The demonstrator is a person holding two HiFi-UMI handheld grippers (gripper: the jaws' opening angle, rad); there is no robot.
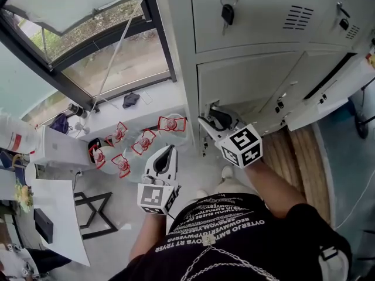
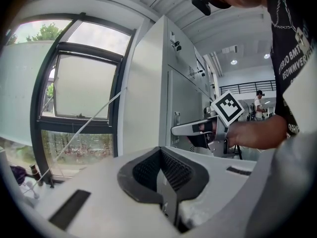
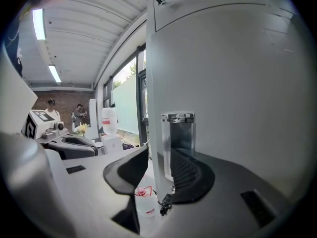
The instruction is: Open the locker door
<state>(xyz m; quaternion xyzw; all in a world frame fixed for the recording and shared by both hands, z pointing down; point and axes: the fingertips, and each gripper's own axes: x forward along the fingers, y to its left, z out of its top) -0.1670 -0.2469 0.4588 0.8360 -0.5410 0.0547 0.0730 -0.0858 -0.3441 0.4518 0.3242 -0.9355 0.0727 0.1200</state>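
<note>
The grey locker door (image 1: 246,81) is the lower left one in the bank of lockers. In the right gripper view its free edge (image 3: 157,133) runs upright between my jaws, beside a recessed metal handle (image 3: 177,133). My right gripper (image 1: 212,117) (image 3: 159,167) straddles that edge, one pad on each side, and is shut on it. My left gripper (image 1: 169,154) (image 2: 161,170) hangs low in front of my body, pads together and holding nothing. The left gripper view also shows the right gripper (image 2: 190,129) at the locker's edge.
Keys (image 1: 227,10) hang from the upper locker door. Another locker door (image 1: 328,92) stands open to the right. Several red-labelled bottles (image 1: 143,142) lie on the floor below the window (image 1: 88,40). A black frame (image 1: 94,212) and a white table (image 1: 55,215) are at the left.
</note>
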